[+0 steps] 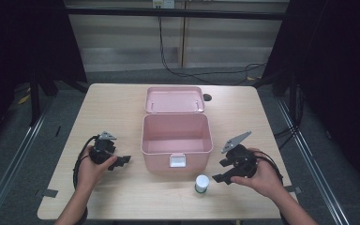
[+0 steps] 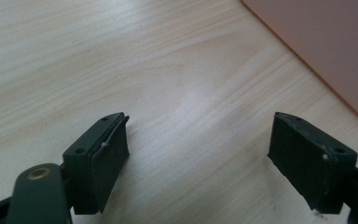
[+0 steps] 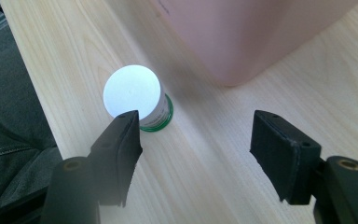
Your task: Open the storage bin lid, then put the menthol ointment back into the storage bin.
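We note the upright white-capped bottle [image 1: 202, 183] at nine o'clock, just beside our gaping, empty right tool [image 1: 224, 172], nearer than the left tool [image 1: 122, 161], also agape.

Both grippers are black. The left gripper [image 1: 120, 161] trails a looped black cable and carries a grey three-cornered plate, as does the right gripper [image 1: 221, 178]. Each blocky jaw shows small screw holes; brass-coloured pivot pins sit at the jaw bases.
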The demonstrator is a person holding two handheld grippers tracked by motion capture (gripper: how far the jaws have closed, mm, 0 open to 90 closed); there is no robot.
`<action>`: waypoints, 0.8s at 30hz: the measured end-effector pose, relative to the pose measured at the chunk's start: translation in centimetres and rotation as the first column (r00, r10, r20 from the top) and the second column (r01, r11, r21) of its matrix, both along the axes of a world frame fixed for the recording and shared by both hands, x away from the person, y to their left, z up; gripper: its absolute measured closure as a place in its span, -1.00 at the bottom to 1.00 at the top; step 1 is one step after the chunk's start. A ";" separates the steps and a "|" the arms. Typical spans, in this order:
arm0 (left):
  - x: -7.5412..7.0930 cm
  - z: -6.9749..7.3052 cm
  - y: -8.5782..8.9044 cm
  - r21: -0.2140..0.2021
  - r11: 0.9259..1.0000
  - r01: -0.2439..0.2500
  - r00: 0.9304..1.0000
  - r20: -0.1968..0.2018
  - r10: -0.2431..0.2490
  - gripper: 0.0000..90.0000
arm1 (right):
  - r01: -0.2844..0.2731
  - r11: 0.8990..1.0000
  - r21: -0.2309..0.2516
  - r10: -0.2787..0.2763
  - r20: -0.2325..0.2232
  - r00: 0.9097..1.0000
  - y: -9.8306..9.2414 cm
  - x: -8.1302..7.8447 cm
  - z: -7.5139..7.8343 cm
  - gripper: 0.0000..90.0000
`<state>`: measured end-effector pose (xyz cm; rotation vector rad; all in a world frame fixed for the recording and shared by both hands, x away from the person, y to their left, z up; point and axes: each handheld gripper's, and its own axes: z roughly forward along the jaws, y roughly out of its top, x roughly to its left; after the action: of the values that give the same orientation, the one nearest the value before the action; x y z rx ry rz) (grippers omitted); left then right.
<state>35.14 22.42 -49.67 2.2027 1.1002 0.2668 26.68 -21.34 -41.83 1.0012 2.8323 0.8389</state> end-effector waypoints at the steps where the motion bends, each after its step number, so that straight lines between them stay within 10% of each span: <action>1: -0.1 -0.1 0.0 0.008 1.000 0.010 1.000 0.011 -0.010 -0.60 | -0.005 1.000 -0.002 0.005 -0.005 1.000 0.1 -0.1 0.0 -0.27; 24: -1.2 -1.0 0.5 -0.012 0.999 0.052 0.992 0.112 -0.051 -0.67 | -0.068 0.997 -0.048 0.067 -0.022 0.997 1.8 -0.5 0.0 -0.27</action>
<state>33.98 22.88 -50.68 2.1722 0.9803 0.3542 26.18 -19.58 -41.84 0.9175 2.9036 0.7653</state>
